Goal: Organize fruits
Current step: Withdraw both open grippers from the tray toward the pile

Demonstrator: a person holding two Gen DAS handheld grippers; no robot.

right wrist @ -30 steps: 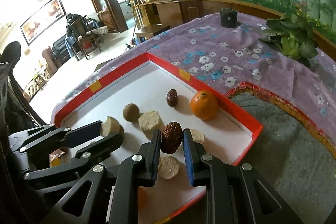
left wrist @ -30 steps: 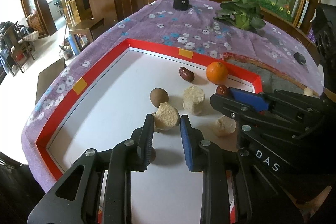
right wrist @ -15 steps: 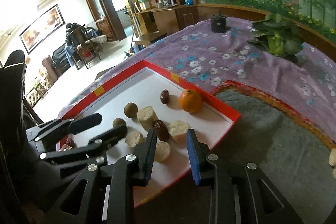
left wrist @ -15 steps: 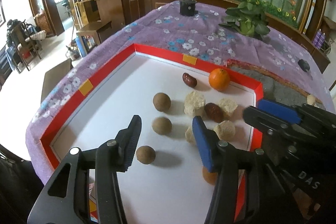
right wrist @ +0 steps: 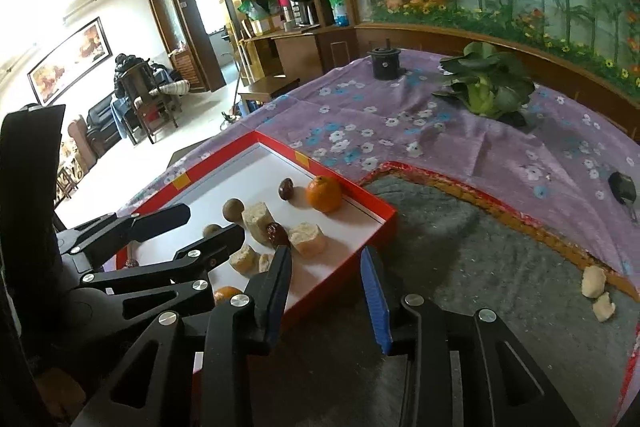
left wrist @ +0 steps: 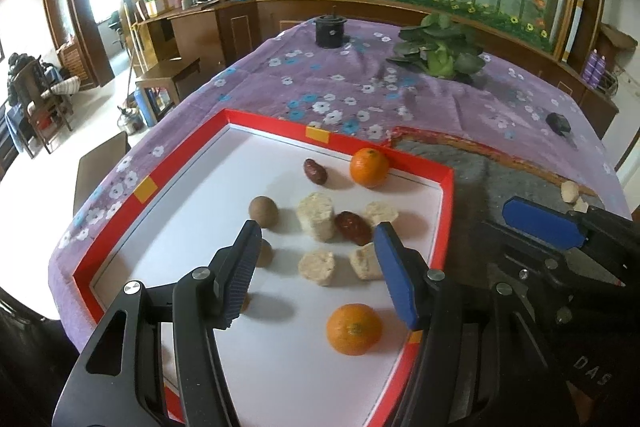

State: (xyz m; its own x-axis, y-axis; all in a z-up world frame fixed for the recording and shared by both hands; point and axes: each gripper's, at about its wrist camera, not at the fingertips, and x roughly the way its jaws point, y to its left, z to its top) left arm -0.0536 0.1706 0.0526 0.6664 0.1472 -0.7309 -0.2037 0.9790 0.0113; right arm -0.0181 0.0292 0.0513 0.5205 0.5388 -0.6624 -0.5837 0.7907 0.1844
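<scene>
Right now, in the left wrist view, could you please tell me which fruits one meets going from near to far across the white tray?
Near orange → dark red date → round brown longan → far date → far orange.

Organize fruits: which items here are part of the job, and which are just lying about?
Job: oranges, dates, brown fruits, pale chunks, red tray.
Lying about: greens, black cup, small black object.
</scene>
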